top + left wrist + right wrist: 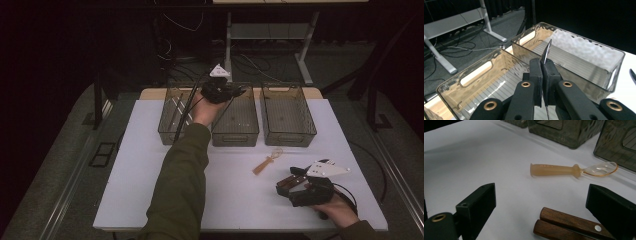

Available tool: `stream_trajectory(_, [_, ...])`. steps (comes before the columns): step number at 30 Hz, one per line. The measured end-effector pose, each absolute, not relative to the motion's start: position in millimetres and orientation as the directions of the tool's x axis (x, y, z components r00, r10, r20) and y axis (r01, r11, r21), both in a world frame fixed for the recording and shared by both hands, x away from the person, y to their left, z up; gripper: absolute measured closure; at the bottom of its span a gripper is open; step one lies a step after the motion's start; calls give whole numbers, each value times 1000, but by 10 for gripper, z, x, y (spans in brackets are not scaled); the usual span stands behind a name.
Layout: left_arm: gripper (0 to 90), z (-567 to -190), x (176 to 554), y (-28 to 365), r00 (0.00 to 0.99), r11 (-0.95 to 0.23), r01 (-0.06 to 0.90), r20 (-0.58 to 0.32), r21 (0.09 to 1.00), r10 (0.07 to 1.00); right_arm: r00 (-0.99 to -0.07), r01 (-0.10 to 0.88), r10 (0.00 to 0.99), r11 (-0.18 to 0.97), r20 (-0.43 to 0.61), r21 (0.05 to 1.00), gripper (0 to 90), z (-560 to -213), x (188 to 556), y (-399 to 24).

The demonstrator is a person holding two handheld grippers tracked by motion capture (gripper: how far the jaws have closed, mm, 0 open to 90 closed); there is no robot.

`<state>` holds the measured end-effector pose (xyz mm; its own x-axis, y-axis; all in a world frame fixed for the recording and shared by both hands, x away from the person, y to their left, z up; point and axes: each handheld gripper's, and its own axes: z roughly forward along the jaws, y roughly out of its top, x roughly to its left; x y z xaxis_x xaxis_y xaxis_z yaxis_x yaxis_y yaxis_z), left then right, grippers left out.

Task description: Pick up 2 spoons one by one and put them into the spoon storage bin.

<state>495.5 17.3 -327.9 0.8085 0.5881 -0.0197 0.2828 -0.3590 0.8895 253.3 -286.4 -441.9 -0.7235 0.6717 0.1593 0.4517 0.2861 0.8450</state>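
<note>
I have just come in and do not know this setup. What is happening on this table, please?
A person is sorting cutlery into clear bins at the far side of a white table. The left claw, held over the middle bin, is shut on a thin, dark blade-like utensil. The right claw rests open near the table's front, with two wooden handles lying between its jaws. A translucent orange spoon lies on the table, not yet picked up.

Three bins in a row at the back of the desk (150, 190).

The left claw (239, 91) hangs over the middle bin (235, 131), with the left bin (170, 131) and right bin (287, 132) beside it; the spoon (267, 161) lies before them, the wooden handles (292, 181) nearer, between the right claw (295, 175) jaws.
</note>
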Motion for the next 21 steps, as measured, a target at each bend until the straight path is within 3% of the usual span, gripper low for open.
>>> stream_trajectory(9, [870,-3386,5072,76,798,-376,296,-11,878,602,-721,456,673,279,167,845,95,-4417,2530,-2874])
stream_trajectory(21, [859,-3643,5059,28,791,-483,330,41,811,610,-728,451,666,284,165,846,95,-4414,2528,-2863])
